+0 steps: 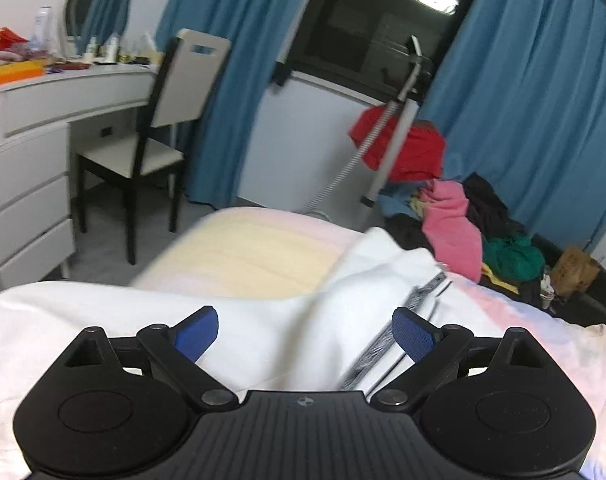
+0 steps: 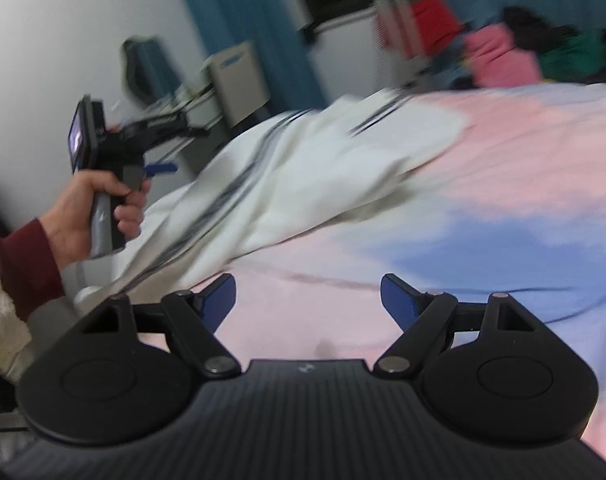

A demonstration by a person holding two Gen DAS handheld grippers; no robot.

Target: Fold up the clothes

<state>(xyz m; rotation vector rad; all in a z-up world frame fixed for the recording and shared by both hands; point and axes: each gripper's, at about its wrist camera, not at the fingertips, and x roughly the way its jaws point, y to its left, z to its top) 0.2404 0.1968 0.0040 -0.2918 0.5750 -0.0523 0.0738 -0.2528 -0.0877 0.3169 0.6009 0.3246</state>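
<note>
A white garment [image 1: 287, 312] with grey-black striped trim lies crumpled on the pastel pink, yellow and blue bed cover [image 1: 247, 248]. My left gripper [image 1: 305, 330] hovers just above it, open, with nothing between its blue pads. In the right wrist view the same white garment [image 2: 287, 176] stretches across the bed cover [image 2: 503, 184] from lower left to upper middle. My right gripper [image 2: 308, 302] is open over bare pink sheet, to the right of the garment. A hand [image 2: 91, 208] holds the left gripper's handle at the left of the right wrist view.
A heap of clothes [image 1: 475, 224] in pink, green, black and red lies at the far right beyond the bed. A vacuum tube [image 1: 387, 148] leans there. A chair [image 1: 159, 128] and a white dresser [image 1: 35, 152] stand left, blue curtains [image 1: 535, 92] behind.
</note>
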